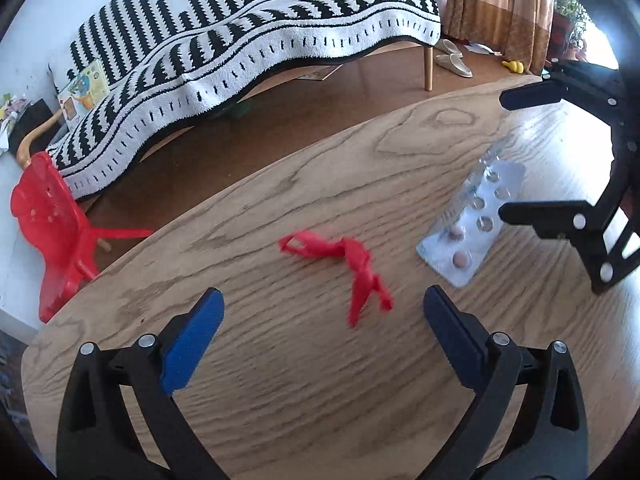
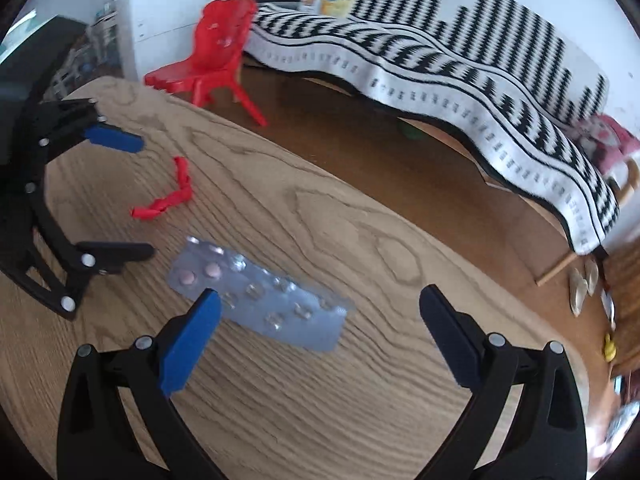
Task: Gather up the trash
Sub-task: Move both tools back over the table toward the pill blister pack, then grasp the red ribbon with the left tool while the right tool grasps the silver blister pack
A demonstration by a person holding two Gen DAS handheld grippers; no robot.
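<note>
A twisted red plastic scrap [image 1: 340,262] lies on the wooden table [image 1: 280,380], just ahead of my open left gripper [image 1: 324,304]. A silver pill blister pack [image 1: 472,220] with a few pink pills lies to its right. My open right gripper [image 1: 506,156] hovers over the pack's far side. In the right wrist view the blister pack [image 2: 260,300] lies between and just ahead of my open right gripper [image 2: 320,304]. The red scrap [image 2: 168,196] lies further left, between the fingers of the left gripper [image 2: 140,196]. Both grippers are empty.
A sofa with a black-and-white striped blanket [image 1: 248,52] stands beyond the table. A red plastic child's chair [image 1: 52,232] stands at the table's left edge. Slippers [image 1: 452,60] and a yellow toy [image 1: 514,66] lie on the brown floor.
</note>
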